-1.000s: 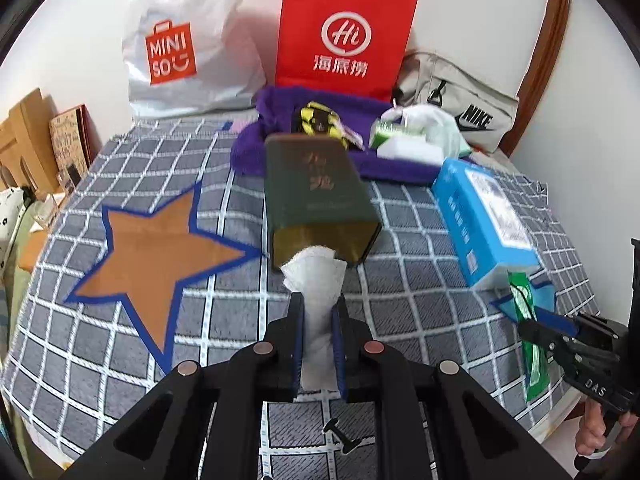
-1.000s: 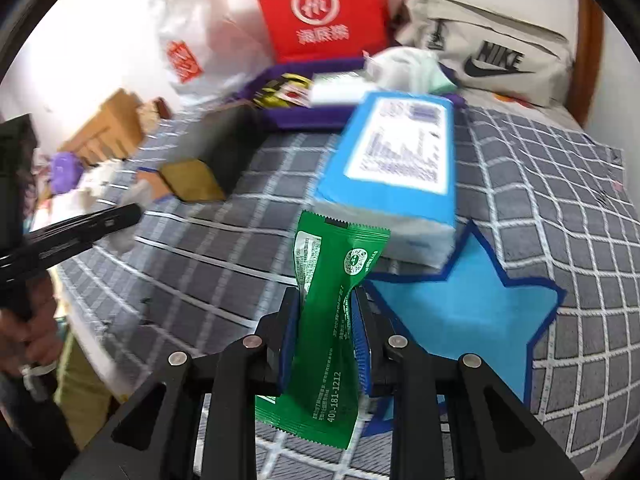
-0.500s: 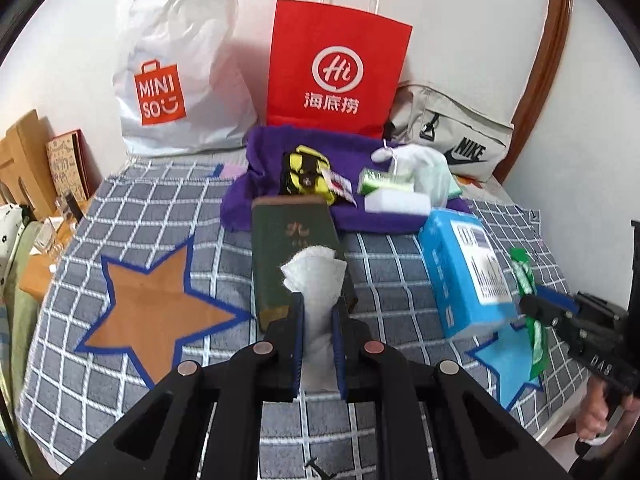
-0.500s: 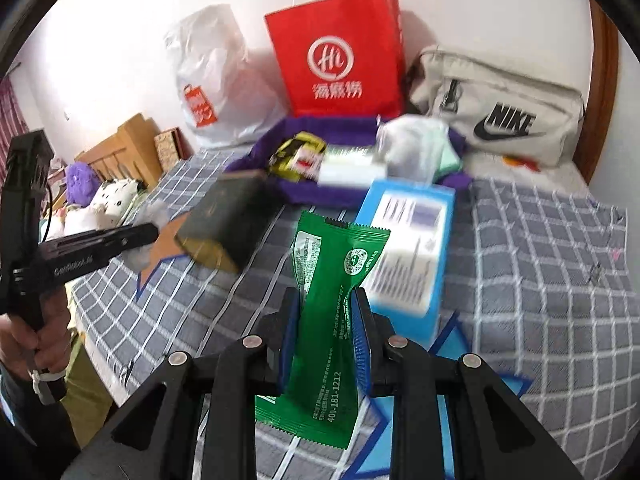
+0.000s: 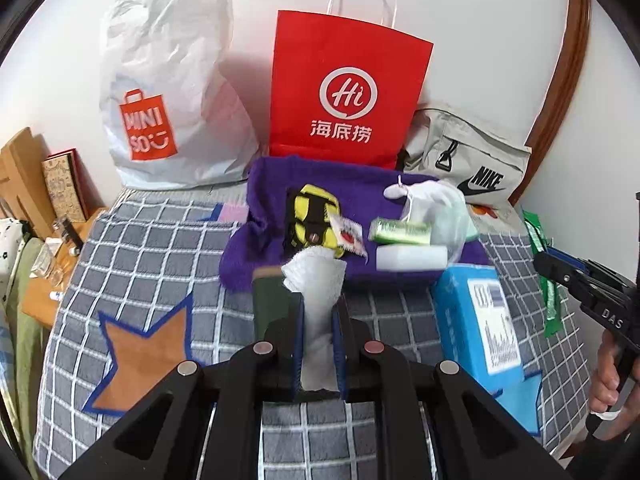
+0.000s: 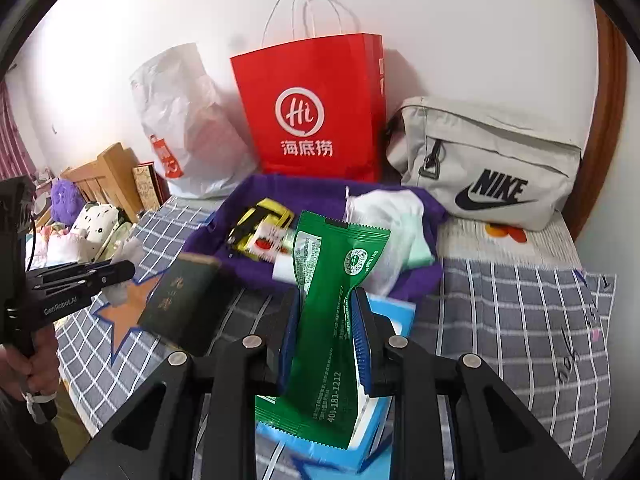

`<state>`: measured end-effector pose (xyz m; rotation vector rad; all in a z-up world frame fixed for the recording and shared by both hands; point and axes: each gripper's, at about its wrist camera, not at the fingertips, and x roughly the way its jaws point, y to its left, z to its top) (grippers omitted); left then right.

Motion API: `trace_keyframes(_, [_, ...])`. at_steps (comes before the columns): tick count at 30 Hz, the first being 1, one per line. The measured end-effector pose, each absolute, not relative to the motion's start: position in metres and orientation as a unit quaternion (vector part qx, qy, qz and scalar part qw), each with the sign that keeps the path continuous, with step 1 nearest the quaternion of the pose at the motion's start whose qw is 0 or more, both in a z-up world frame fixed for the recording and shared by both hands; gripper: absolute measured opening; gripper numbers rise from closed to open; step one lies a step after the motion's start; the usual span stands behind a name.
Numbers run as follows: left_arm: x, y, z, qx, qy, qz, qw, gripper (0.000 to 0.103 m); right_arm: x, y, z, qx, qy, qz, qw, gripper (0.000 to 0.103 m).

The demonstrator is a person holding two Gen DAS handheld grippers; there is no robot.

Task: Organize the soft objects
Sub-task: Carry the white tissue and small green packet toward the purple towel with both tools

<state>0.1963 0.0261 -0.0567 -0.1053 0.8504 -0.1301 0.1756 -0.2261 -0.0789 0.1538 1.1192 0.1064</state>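
The left gripper (image 5: pixel 319 312) clamps a white tissue (image 5: pixel 316 280) above the bed (image 5: pixel 152 248); the right gripper (image 6: pixel 324 320) grips a green packet (image 6: pixel 336 288). A purple towel (image 5: pixel 352 184) lies at twelve o'clock, holding soft items.

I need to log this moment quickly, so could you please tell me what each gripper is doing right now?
Left gripper: closed on the white tissue.
Right gripper: closed on the green packet.
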Motion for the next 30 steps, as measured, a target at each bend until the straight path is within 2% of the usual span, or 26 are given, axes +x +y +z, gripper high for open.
trace_keyframes(15, [0.288,0.022,-0.069,-0.051,0.432,-0.052,0.899,0.013,0.257,-0.248,-0.135,0.081,0.556,0.061,0.825,0.027])
trace_keyframes(30, [0.357,0.016,-0.095,-0.046,0.44,-0.048,0.896,0.013,0.29,-0.25,-0.191,0.079,0.593,0.07,0.798,0.028])
